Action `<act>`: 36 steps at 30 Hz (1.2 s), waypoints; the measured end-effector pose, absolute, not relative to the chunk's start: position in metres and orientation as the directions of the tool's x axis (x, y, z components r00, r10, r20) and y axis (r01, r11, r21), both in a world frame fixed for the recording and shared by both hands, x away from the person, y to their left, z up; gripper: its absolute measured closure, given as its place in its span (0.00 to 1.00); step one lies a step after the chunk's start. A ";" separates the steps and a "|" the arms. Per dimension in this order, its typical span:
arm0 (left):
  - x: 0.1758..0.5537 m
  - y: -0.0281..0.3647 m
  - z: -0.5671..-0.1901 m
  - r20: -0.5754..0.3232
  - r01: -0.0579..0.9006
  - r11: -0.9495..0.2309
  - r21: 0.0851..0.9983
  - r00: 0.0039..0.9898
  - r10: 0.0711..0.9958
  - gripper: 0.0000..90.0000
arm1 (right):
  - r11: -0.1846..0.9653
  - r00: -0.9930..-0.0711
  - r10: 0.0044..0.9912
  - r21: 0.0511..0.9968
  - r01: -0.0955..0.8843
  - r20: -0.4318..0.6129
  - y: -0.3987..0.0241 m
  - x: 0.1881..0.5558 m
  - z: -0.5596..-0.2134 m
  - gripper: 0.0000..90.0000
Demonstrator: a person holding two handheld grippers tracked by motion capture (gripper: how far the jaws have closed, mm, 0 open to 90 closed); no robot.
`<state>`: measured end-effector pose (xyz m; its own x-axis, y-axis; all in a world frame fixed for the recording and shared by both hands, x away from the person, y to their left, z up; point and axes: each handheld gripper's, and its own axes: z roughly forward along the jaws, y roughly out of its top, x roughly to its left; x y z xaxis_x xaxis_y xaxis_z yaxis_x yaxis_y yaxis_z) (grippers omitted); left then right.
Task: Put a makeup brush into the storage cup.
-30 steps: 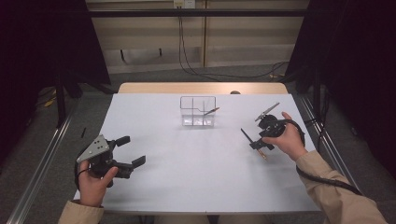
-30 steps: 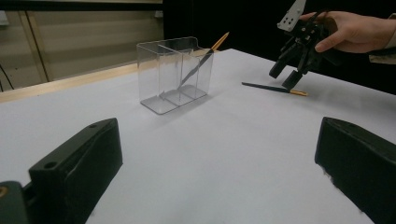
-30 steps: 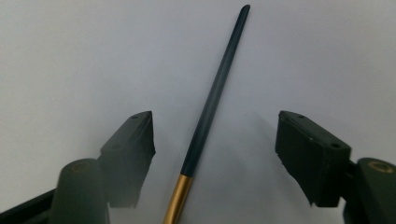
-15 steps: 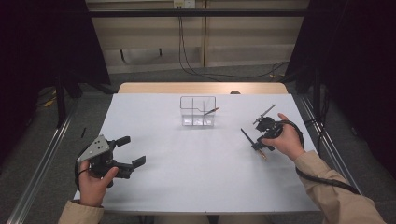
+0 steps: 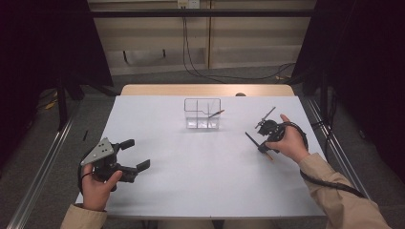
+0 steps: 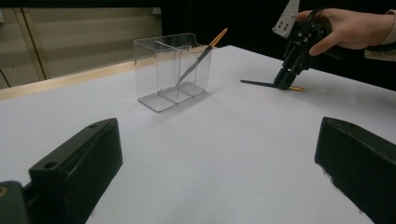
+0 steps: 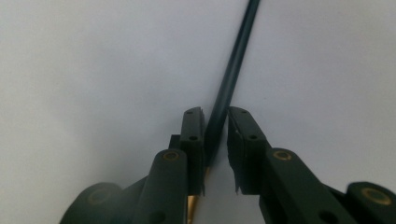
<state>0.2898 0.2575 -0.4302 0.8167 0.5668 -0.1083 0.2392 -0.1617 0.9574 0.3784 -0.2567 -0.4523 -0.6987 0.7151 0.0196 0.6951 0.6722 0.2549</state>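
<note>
White flat surface (image 5: 191,191) carried a clear plastic divided organiser box (image 5: 202,114) w/ one dark gold-tipped pen (image 5: 213,113) leaning inside. Left claw (image 5: 135,154) hovered wide, nothing in it, near surface's front-left. Right claw (image 7: 215,140) had just been closing, jaws narrow around a dark slim pen (image 7: 233,74) lying on surface's right side

High view overlooks table (image 5: 200,176); left gripper view low, shares organizer (image 6: 173,70); right close, downward.

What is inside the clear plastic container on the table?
The clear container has compartments. One dark pen with a gold end leans in a compartment at one end, its gold end above the rim. The other compartments look empty; nothing is covered.
</note>
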 end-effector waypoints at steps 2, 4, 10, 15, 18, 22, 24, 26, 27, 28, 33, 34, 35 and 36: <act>0.290 0.257 -0.430 -0.107 0.239 -0.165 0.957 0.818 0.565 0.01 | 0.671 -0.698 0.715 0.252 0.698 0.029 -0.256 0.379 -0.452 0.93; 0.291 0.257 -0.430 -0.103 0.237 -0.170 0.956 0.820 0.563 0.01 | 0.673 -0.701 0.712 0.253 0.695 0.030 -0.256 0.379 -0.452 0.93; 0.293 0.254 -0.430 -0.101 0.237 -0.175 0.956 0.823 0.559 0.01 | 0.676 -0.702 0.712 0.239 0.697 0.033 -0.255 0.380 -0.452 0.93; 0.295 0.253 -0.431 -0.106 0.243 -0.178 0.954 0.825 0.555 0.01 | 0.682 -0.711 0.702 0.243 0.690 0.049 -0.257 0.381 -0.451 0.93; 0.296 0.251 -0.430 -0.105 0.242 -0.183 0.953 0.828 0.551 0.01 | 0.689 -0.721 0.690 0.243 0.683 0.067 -0.256 0.380 -0.450 0.93; 0.298 0.248 -0.431 -0.110 0.252 -0.191 0.949 0.830 0.548 0.01 | 0.706 -0.739 0.670 0.245 0.665 0.076 -0.250 0.378 -0.446 0.93; 0.298 0.246 -0.431 -0.110 0.254 -0.196 0.947 0.832 0.544 0.01 | 0.717 -0.752 0.655 0.251 0.650 0.078 -0.248 0.377 -0.444 0.93; 0.299 0.244 -0.431 -0.114 0.257 -0.198 0.946 0.834 0.540 0.01 | 0.718 -0.755 0.651 0.257 0.646 0.080 -0.247 0.376 -0.442 0.93; 0.300 0.243 -0.431 -0.111 0.254 -0.200 0.946 0.836 0.537 0.01 | 0.722 -0.761 0.644 0.265 0.639 0.081 -0.247 0.375 -0.442 0.93; 0.300 0.242 -0.431 -0.116 0.256 -0.197 0.946 0.837 0.534 0.01 | 0.715 -0.755 0.649 0.266 0.647 0.092 -0.246 0.374 -0.440 0.93; 0.303 0.236 -0.431 -0.115 0.256 -0.206 0.945 0.845 0.522 0.01 | 0.731 -0.776 0.623 0.279 0.622 0.096 -0.243 0.370 -0.436 0.93; 0.303 0.235 -0.431 -0.119 0.260 -0.206 0.944 0.845 0.522 0.01 | 0.732 -0.777 0.622 0.278 0.621 0.099 -0.241 0.369 -0.434 0.93; 0.304 0.234 -0.431 -0.117 0.258 -0.209 0.943 0.847 0.518 0.01 | 0.740 -0.786 0.611 0.282 0.611 0.098 -0.241 0.369 -0.434 0.93; 0.305 0.233 -0.431 -0.115 0.258 -0.214 0.942 0.849 0.516 0.01 | 0.746 -0.792 0.603 0.281 0.603 0.099 -0.239 0.368 -0.433 0.93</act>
